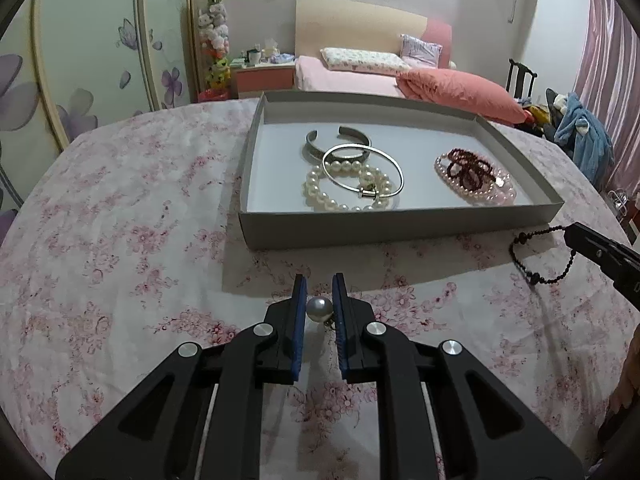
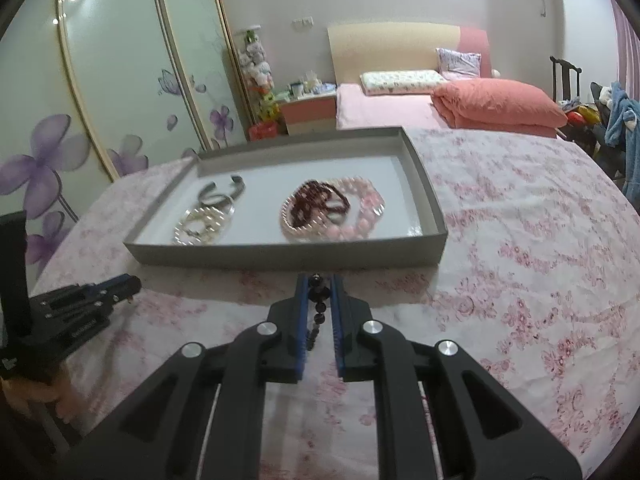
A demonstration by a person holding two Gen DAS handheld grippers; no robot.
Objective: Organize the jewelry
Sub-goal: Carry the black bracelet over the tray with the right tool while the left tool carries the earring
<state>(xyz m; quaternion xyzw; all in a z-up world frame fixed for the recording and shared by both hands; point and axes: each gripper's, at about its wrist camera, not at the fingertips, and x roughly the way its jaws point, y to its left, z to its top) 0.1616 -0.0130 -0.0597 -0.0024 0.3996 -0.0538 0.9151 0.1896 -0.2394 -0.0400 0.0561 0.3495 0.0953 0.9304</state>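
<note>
A table covered by a pink floral cloth (image 1: 120, 240) is shown, with a shallow grey tray (image 1: 400, 228) set toward its far edge. The left gripper (image 1: 319, 292) is held low over the cloth, just in front of the tray's near wall, and a single large pearl piece (image 1: 319, 309) is pinched between its blue pads (image 1: 299, 300); a small dark fitting is seen beneath the pearl, its form too small to tell. The right gripper (image 2: 319, 292) is held near the tray's near wall, toward its right corner, and is closed on a dark beaded strand (image 2: 318, 312), which hangs between the pads; in the left wrist view the same strand (image 1: 536, 256) is seen looping below the gripper tip, above the cloth. Inside the tray, an open silver cuff (image 1: 338, 144) lies toward the far left, a thin silver bangle (image 1: 396, 168) is laid partly over it and over a white pearl bracelet (image 1: 344, 196) near the tray's near wall. Toward the tray's right side, a dark red beaded bracelet (image 1: 468, 164) rests on top of a pink pearl bracelet (image 1: 476, 190). Beyond the table, a bed (image 1: 352, 76) with a coral duvet (image 1: 460, 92) is visible. The right wrist view is slightly blurred.
</note>
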